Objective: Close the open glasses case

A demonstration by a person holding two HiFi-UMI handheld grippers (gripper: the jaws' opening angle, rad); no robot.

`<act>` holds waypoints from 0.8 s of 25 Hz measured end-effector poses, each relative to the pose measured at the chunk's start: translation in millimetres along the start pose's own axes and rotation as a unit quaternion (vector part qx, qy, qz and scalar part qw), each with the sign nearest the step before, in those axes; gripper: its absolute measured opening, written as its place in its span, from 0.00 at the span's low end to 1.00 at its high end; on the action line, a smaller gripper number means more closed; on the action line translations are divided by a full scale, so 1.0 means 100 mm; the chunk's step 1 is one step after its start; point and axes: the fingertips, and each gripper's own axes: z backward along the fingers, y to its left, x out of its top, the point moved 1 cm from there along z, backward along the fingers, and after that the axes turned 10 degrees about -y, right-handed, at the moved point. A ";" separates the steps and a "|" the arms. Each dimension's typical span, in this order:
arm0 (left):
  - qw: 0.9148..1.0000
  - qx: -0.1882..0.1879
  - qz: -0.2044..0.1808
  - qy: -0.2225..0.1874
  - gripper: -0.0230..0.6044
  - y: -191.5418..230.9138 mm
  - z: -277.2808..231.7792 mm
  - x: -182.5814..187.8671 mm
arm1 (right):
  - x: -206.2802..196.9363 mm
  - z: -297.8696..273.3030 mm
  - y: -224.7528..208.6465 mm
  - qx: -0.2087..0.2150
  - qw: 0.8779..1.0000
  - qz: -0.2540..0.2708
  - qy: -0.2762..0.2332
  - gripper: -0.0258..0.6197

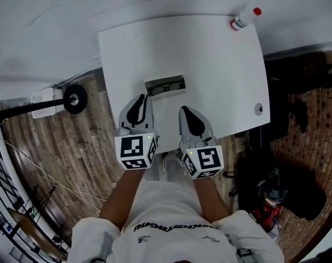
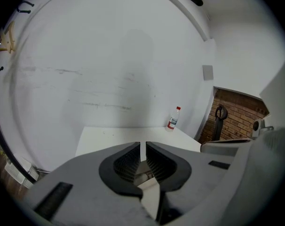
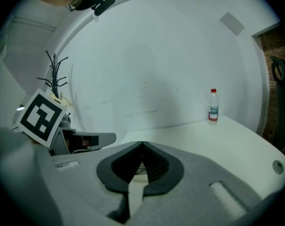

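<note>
The open glasses case (image 1: 165, 85) lies in the middle of the white table (image 1: 221, 64), a dark pair of glasses inside it. My left gripper (image 1: 141, 97) hovers just short of the case's near left end. Its tips (image 2: 143, 145) stand all but shut, a thin slit between them and nothing held. My right gripper (image 1: 183, 109) hangs a little nearer to me, off the case's near right end. It is shut and empty (image 3: 142, 144). Neither gripper touches the case, and both gripper views look over it to the wall.
A small bottle with a red cap (image 1: 244, 18) stands at the table's far right corner. A round fitting (image 1: 258, 109) sits near the right edge. Wooden floor, a wheel (image 1: 74, 98) and cables lie to the left, dark bags to the right.
</note>
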 end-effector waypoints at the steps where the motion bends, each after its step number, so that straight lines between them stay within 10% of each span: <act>1: 1.000 -0.001 0.000 0.003 0.09 0.02 -0.03 -0.03 | -0.02 -0.02 -0.01 -0.001 1.000 -0.001 0.001 0.04; 20: 0.998 0.002 0.000 0.060 0.15 0.44 -0.61 -0.66 | -0.42 -0.35 -0.14 -0.009 1.000 -0.013 0.025 0.04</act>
